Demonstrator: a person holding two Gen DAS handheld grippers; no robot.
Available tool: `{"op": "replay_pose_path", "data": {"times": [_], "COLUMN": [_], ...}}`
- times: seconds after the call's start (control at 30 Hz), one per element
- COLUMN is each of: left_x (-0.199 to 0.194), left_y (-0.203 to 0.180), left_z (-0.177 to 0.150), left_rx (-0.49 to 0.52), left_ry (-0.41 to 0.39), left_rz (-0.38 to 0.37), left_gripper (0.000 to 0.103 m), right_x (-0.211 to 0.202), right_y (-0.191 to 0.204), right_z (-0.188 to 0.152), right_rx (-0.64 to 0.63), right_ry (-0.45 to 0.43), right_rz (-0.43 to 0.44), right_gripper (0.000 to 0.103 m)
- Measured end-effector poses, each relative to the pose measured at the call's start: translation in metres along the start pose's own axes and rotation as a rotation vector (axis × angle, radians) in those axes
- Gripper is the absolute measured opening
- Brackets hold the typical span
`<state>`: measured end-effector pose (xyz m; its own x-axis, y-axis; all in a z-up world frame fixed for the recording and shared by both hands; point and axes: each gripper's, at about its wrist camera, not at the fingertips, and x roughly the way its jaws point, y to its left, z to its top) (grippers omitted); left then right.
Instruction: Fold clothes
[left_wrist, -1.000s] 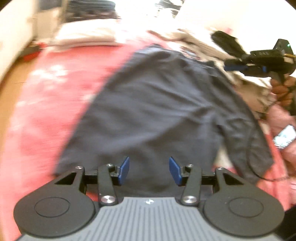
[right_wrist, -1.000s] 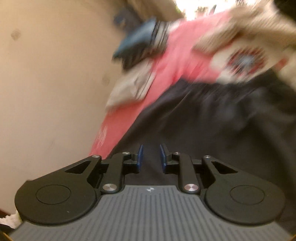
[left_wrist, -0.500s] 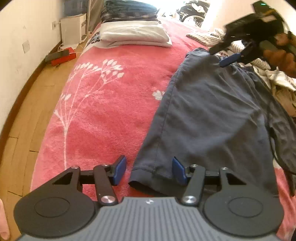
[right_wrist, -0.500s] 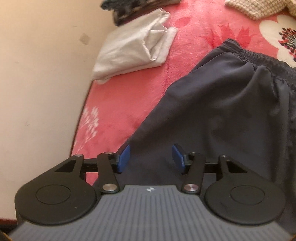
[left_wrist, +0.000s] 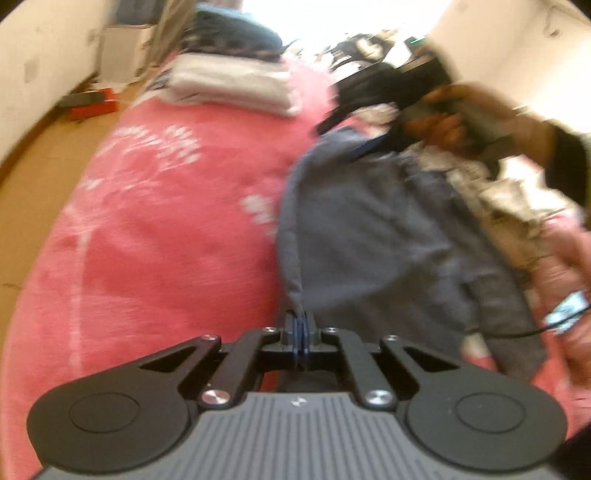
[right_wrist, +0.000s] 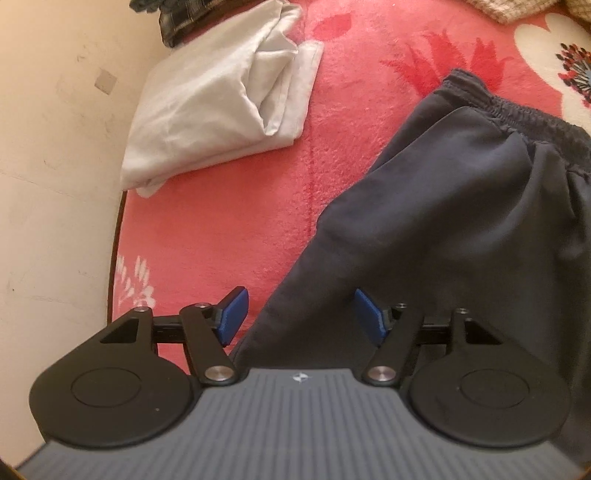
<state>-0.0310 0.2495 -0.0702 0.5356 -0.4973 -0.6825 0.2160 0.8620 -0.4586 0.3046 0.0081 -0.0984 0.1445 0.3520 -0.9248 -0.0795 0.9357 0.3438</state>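
- A pair of dark trousers (left_wrist: 373, 236) is laid lengthwise on the pink floral blanket (left_wrist: 166, 229), its long axis running from the near hem to the far elasticated waistband (right_wrist: 517, 107).
- The left gripper (left_wrist: 298, 332) is seen clamped shut on the near hem corner, at the trousers' left edge.
- The right gripper (right_wrist: 297, 317) is held steeply downward over the far part of the same left edge; its jaws are opening, the blue pads (right_wrist: 232, 314) apart, one over blanket and one over cloth, with nothing pressed.
- The waistband lies further ahead of the right gripper, which is judged the nearer one to it.
- A folded white garment (right_wrist: 221, 96) lies beyond, well apart.
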Motion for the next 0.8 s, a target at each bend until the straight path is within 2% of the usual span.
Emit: {"op": "replay_pose_path", "data": {"times": [0.23,0.3,0.33,0.37,0.4,0.47,0.57,0.8], "left_x": [-0.009,-0.006,-0.004,-0.001,0.001,0.006,0.013,0.041], "left_y": [-0.057,-0.072,-0.080,-0.085,-0.090,-0.100,-0.117,-0.167], "left_z": [0.005,0.006,0.007,0.008,0.009,0.013,0.018,0.029], "left_rx": [0.084,0.104,0.112,0.117,0.119,0.121,0.143,0.167], "left_ry": [-0.062,-0.066,-0.065,-0.064,-0.063,-0.058,-0.054,-0.029], "left_rz": [-0.300,-0.360,-0.386,-0.410,-0.435,-0.483,-0.545,-0.690], "left_gripper": [0.003,0.003,0.003,0.003,0.003,0.003,0.003,0.003], "right_x": [0.003,-0.002,-0.005,-0.009,-0.012,-0.023,-0.047,-0.103], "right_y": [0.001,0.002,0.000,-0.001,-0.004,-0.014,-0.031,-0.085], "right_z": [-0.006,-0.009,-0.011,-0.012,-0.013,-0.015,-0.019,-0.033], "right_rx": [-0.045,-0.081,-0.096,-0.111,-0.121,-0.137,-0.169,-0.206], "right_ry": [0.020,0.008,-0.001,-0.010,-0.016,-0.035,-0.082,-0.189], "right_rz": [0.017,0.025,0.024,0.024,0.024,0.039,0.054,0.047], "right_gripper": [0.062,0.058,0.048,0.030,0.018,0.008,0.004,0.002]}}
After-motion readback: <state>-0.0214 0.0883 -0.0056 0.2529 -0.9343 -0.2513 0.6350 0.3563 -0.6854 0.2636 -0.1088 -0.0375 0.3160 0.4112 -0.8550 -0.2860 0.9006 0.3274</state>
